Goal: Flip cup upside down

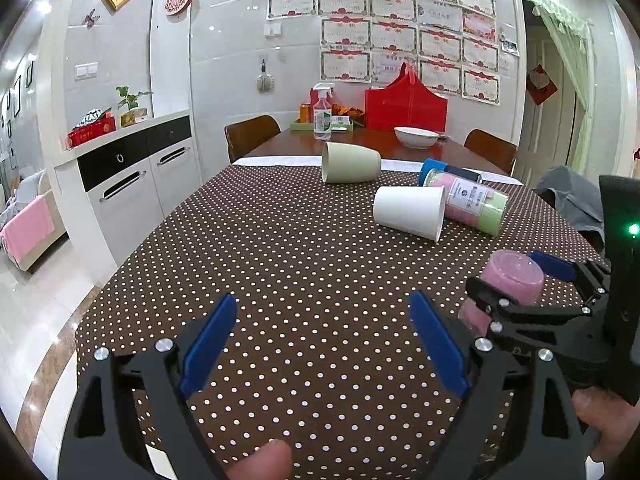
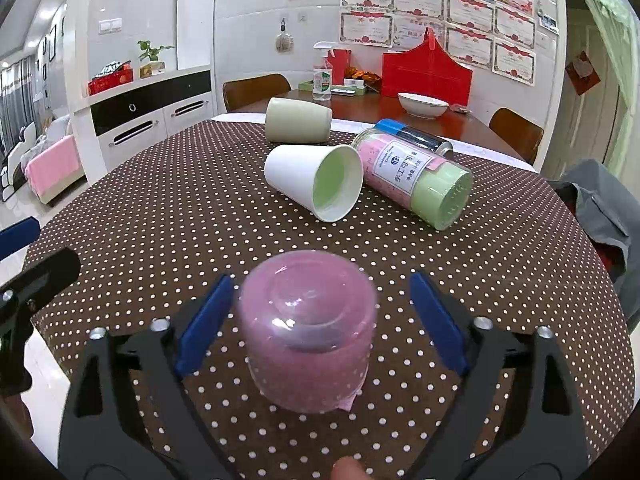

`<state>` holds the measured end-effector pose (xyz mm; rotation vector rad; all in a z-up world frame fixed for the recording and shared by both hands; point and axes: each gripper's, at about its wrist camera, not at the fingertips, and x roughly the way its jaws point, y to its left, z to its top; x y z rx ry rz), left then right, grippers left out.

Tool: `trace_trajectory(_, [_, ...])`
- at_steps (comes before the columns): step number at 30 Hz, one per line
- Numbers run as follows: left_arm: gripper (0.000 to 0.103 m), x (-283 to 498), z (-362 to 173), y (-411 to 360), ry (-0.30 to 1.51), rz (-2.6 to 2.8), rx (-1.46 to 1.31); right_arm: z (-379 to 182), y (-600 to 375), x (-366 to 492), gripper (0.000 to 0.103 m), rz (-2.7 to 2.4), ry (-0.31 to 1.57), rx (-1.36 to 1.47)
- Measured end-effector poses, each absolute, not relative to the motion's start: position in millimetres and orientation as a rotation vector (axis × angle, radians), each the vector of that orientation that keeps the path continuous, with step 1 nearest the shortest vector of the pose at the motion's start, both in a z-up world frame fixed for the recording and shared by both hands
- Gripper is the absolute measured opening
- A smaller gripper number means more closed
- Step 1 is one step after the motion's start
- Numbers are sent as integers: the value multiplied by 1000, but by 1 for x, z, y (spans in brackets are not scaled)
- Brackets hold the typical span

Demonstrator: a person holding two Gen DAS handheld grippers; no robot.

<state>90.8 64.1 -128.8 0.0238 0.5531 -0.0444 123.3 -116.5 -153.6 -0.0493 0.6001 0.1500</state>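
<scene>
A pink translucent cup (image 2: 308, 332) stands upside down on the dotted tablecloth, between the open fingers of my right gripper (image 2: 320, 320); the fingers do not touch it. It also shows in the left wrist view (image 1: 508, 288), with the right gripper (image 1: 520, 284) around it. My left gripper (image 1: 320, 344) is open and empty over the cloth, to the left of the pink cup. A white paper cup (image 2: 316, 180) (image 1: 412, 210) and a pale green cup (image 2: 298, 120) (image 1: 350, 162) lie on their sides farther back.
A clear jar with a green lid (image 2: 416, 176) and a blue-capped bottle (image 2: 412, 132) lie by the white cup. A white bowl (image 2: 422, 105), spray bottle (image 2: 322, 78) and red bag (image 2: 426, 74) stand at the far end. Chairs flank the table; a grey cloth (image 2: 600, 208) hangs at right.
</scene>
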Motion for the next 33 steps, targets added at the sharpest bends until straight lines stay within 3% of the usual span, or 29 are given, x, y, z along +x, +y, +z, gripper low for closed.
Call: trace_trajectory(33, [87, 45, -78, 32, 419, -55, 84, -84, -150, 59, 97, 157, 426, 59])
